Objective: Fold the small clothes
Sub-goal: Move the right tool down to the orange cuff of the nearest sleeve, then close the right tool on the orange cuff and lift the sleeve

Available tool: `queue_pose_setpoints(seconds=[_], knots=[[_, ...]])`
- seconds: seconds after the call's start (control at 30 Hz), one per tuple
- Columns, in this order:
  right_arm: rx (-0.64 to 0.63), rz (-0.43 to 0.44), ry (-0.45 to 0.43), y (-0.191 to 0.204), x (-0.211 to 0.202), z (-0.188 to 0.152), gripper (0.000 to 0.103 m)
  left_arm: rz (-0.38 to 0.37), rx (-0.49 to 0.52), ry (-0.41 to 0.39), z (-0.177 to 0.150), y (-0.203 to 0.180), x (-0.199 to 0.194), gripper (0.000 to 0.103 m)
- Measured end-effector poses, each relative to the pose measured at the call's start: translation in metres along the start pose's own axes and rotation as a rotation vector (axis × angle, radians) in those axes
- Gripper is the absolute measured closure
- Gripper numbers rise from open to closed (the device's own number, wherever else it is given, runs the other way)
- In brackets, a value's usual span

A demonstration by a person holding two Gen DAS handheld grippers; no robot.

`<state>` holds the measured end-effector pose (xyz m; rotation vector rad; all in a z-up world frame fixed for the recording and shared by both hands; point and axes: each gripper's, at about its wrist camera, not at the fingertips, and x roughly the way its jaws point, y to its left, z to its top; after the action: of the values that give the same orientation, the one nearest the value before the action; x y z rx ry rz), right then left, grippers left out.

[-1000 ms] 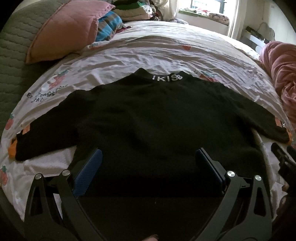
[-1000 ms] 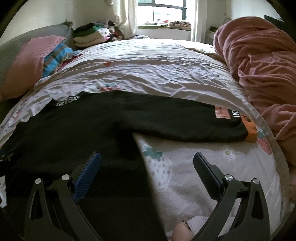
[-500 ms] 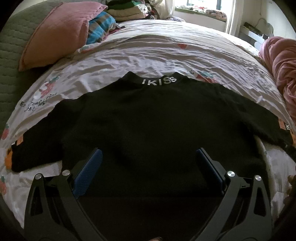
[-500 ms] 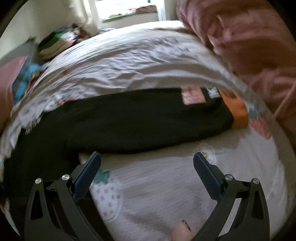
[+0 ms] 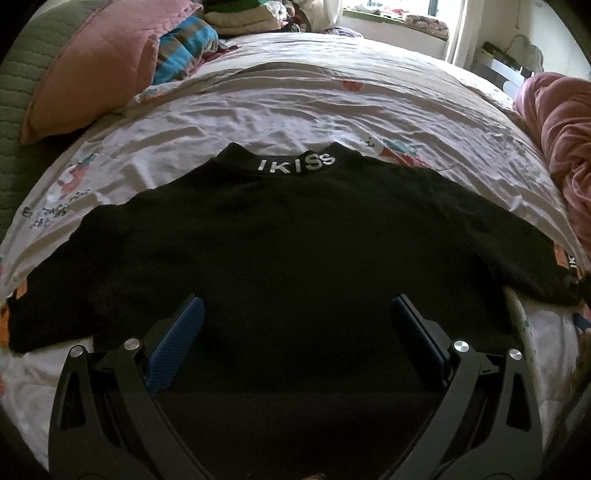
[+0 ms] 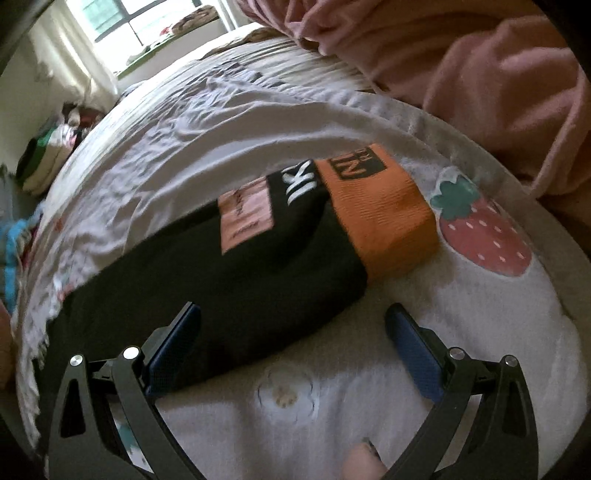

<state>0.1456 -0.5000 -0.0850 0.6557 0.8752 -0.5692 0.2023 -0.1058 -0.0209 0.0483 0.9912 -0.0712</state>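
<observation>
A small black sweater (image 5: 295,251) lies flat on the bed, collar with white "IKISS" lettering (image 5: 295,164) at the far side, both sleeves spread out. My left gripper (image 5: 295,310) is open and empty over the sweater's lower hem. In the right wrist view the sweater's right sleeve (image 6: 236,273) lies slanted, ending in an orange cuff (image 6: 384,218) with a pink patch (image 6: 245,218). My right gripper (image 6: 291,317) is open and empty, low over the sleeve's end, its left finger over the black cloth and its right finger over the sheet.
The bed has a white sheet with strawberry prints (image 6: 484,236). A pink duvet (image 6: 480,74) is heaped at the right. A pink pillow (image 5: 92,70) and striped cloth (image 5: 184,48) lie at the far left. Folded clothes (image 5: 240,18) are stacked near the window.
My right gripper has swung right and down along the sleeve toward the orange cuff. My left gripper has shifted slightly, centring over the sweater's body.
</observation>
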Motion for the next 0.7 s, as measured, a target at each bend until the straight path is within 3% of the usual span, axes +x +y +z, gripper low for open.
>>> queue_pose_setpoints(seconds=[0.2, 0.27, 0.3, 0.37, 0.47, 0.7], knots=[[0.045, 0.071, -0.036, -0.002, 0.005, 0.015, 0.007, 0.005, 0.002, 0.000, 0.002, -0.002, 0.002, 0.009], [0.053, 0.075, -0.066, -0.002, 0.004, 0.019, 0.034, 0.004, -0.001, -0.001, 0.003, -0.002, 0.003, 0.009], [0.057, 0.076, -0.081, -0.002, 0.004, 0.022, 0.042, 0.005, -0.003, -0.001, 0.004, -0.002, 0.004, 0.009], [0.045, 0.112, -0.124, -0.001, -0.001, 0.025, 0.071, 0.002, -0.008, -0.001, 0.006, 0.000, 0.006, 0.008], [-0.029, 0.143, -0.206, 0.010, -0.018, 0.027, 0.089, -0.009, -0.025, 0.001, 0.012, 0.004, 0.006, 0.008], [-0.168, 0.303, -0.303, 0.053, -0.063, 0.023, 0.091, -0.030, -0.071, -0.034, 0.028, 0.021, -0.009, 0.009]])
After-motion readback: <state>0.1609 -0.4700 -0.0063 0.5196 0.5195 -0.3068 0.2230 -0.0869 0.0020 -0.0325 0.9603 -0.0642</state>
